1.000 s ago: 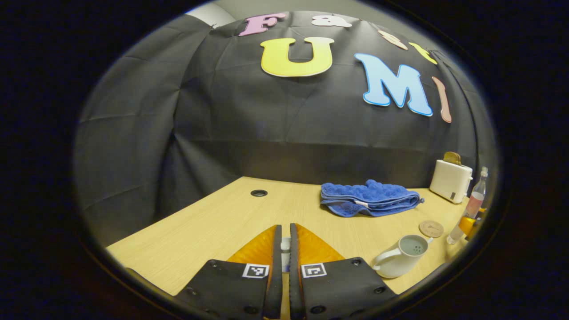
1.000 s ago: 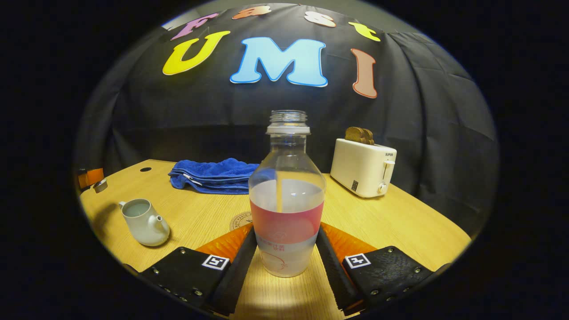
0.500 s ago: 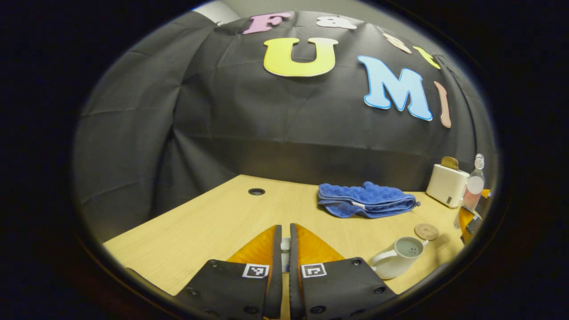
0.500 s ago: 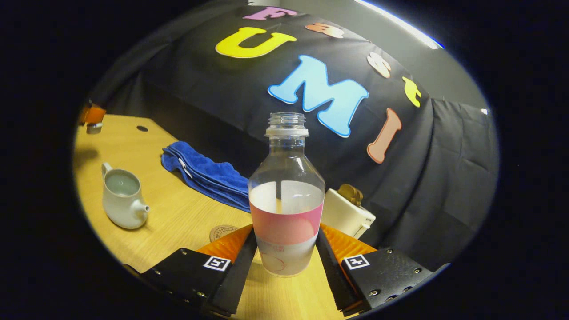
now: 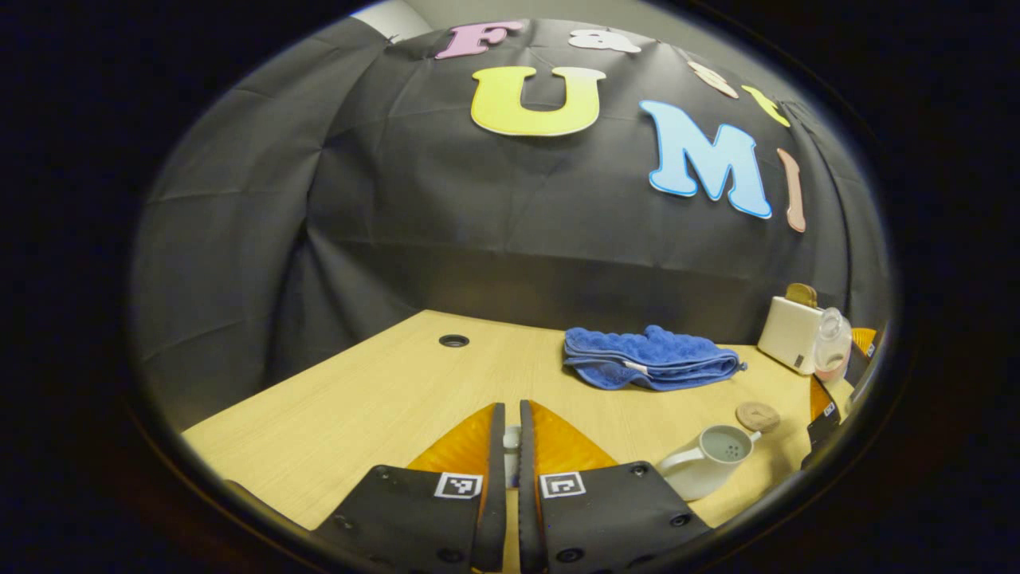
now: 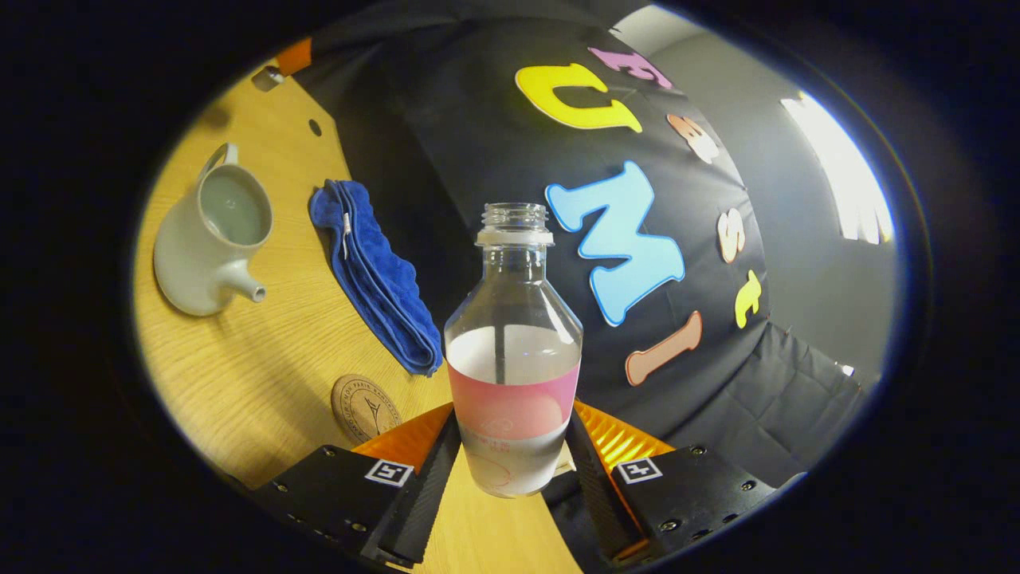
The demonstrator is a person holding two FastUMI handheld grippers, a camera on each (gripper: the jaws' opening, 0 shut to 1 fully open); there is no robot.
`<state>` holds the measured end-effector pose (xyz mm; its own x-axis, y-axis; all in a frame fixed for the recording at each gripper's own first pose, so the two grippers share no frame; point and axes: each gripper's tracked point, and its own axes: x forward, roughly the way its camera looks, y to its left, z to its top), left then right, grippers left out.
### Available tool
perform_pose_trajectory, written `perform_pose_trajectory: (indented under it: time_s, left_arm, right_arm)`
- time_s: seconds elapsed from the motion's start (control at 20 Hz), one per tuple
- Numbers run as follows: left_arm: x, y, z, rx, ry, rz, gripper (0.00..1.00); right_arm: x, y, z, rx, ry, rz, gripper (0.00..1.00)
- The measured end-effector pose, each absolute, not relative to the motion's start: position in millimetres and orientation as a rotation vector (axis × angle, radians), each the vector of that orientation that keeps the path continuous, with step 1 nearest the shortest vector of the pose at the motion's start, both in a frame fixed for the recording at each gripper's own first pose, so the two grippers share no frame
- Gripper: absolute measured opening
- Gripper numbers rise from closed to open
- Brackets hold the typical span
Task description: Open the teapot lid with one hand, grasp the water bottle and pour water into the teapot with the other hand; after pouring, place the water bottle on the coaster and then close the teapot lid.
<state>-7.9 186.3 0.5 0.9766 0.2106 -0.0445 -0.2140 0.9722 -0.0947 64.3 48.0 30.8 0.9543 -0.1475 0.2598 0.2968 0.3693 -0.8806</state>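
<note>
Right tongs [image 6: 510,446] clamped on water bottle [image 6: 514,351], now rolled toward open teapot [image 6: 209,231]; pour imminent. Left tongs [image 5: 511,446] closed on lid [image 5: 511,438].

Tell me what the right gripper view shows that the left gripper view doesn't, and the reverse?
Right gripper view: a close look at the uncapped, partly full water bottle clamped between the fingers of the right gripper, the water inside the teapot, and a bright light strip overhead.

Left gripper view: the toaster with bread in it, and the left gripper closed on the small teapot lid.

Both: the open teapot, the blue towel, the round coaster and the wooden table.
</note>
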Motion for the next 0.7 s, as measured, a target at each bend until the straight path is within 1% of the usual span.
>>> perform_pose_trajectory:
  time_s: [0.7]
  left_arm:
    - [-5.8, 185.0, -4.2, -0.097, 0.05, 0.207, 0.13]
  right_arm:
    - [72.4, 84.3, 25.6, -1.525, -0.258, -0.294, 0.77]
